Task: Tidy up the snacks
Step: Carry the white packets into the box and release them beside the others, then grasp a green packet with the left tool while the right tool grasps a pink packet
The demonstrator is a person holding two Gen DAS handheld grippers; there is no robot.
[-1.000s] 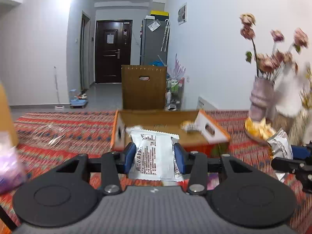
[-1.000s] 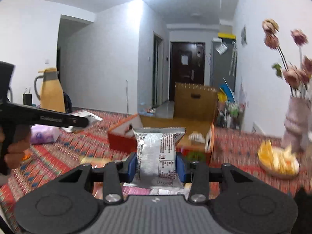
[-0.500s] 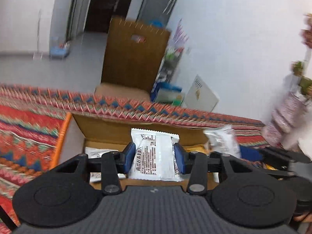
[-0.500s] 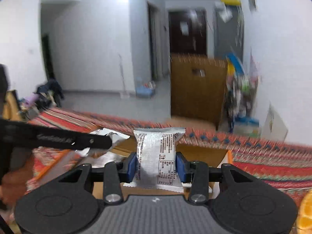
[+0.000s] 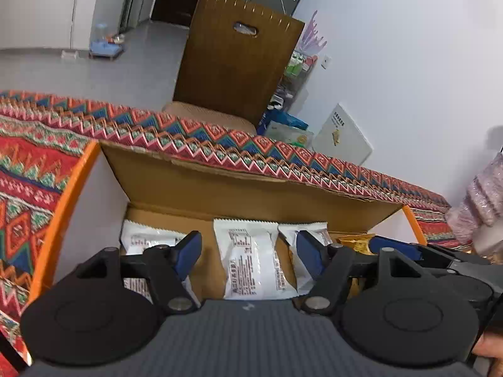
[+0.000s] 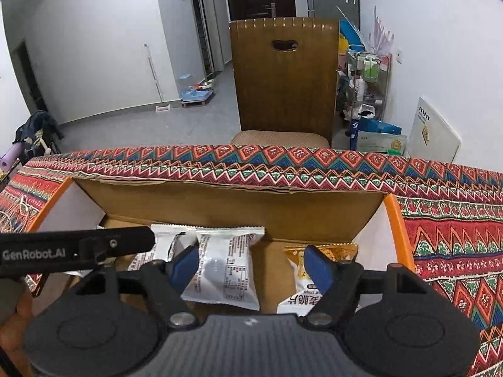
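An open cardboard box (image 5: 239, 194) with orange-edged flaps holds several snack packets. My left gripper (image 5: 248, 254) hangs over it, jaws opening. A white packet (image 5: 254, 260) lies on the box floor between the blue pads, touched by neither. More white packets (image 5: 141, 240) lie to its left and right. My right gripper (image 6: 251, 265) is also over the box (image 6: 232, 207), jaws opening. Below it a white packet (image 6: 223, 267) lies free beside the left pad, and a yellow packet (image 6: 301, 301) lies under the right pad. The left gripper's finger (image 6: 75, 248) reaches in from the left.
The box sits on a red patterned tablecloth (image 6: 446, 235) near the table's far edge. A wooden chair (image 6: 283, 75) stands just behind the table. A pink vase (image 5: 478, 201) is at the right. A person's hand (image 6: 19, 314) holds the left gripper.
Both grippers moved forward over the box and tipped downward. Each was shut on a white packet; both have opened, and the packets now lie in the box.
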